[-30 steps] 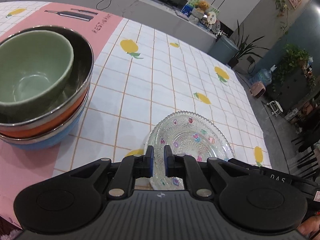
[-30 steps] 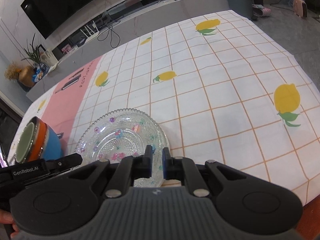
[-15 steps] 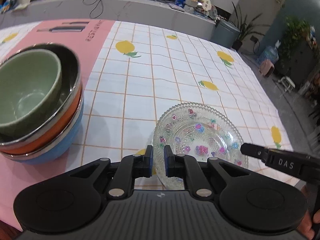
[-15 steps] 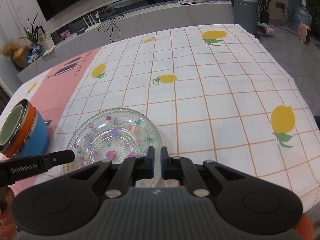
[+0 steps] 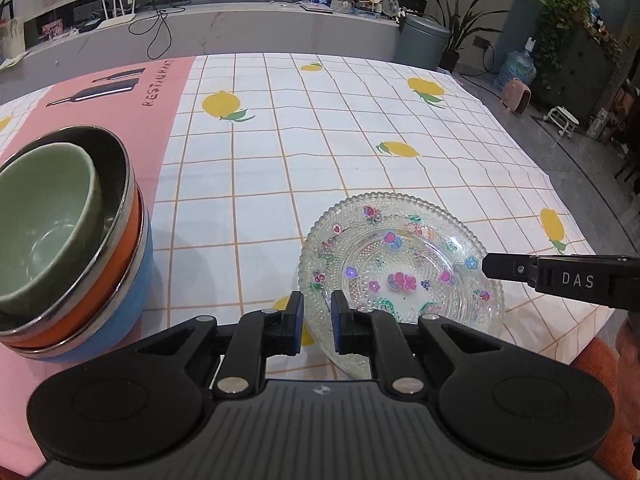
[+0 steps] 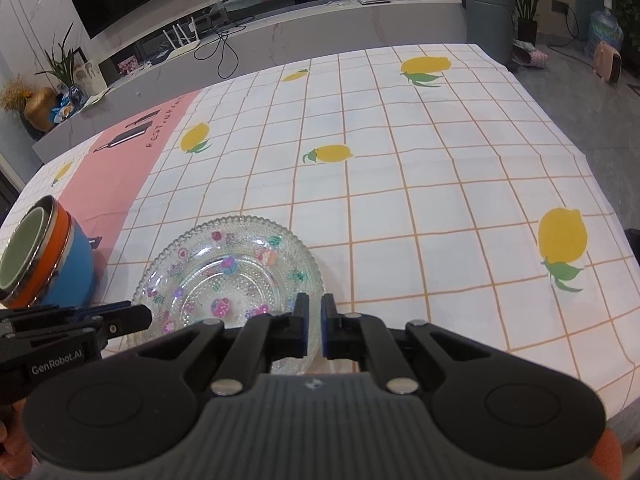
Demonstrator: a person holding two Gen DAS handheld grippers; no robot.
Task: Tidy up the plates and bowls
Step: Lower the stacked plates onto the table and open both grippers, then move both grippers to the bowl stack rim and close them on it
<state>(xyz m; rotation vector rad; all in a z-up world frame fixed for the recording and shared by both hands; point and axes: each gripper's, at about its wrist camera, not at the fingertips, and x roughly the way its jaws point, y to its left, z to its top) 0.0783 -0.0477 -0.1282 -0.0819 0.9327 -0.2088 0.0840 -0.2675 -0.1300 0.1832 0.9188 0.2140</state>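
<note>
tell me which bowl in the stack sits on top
The green bowl, the smallest, nested inside the steel-lined orange bowl, which sits in the blue bowl at the bottom.

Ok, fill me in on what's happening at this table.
A person with a gripper in each hand is tidying dishes. Both grippers are at the near rim of the glass plate: the left gripper has its jaws nearly closed at the plate's left edge, the right gripper likewise at its right edge. Whether either actually pinches the rim is unclear. The bowl stack, green inside steel-rimmed orange and blue, sits to the left on the tablecloth.
</note>
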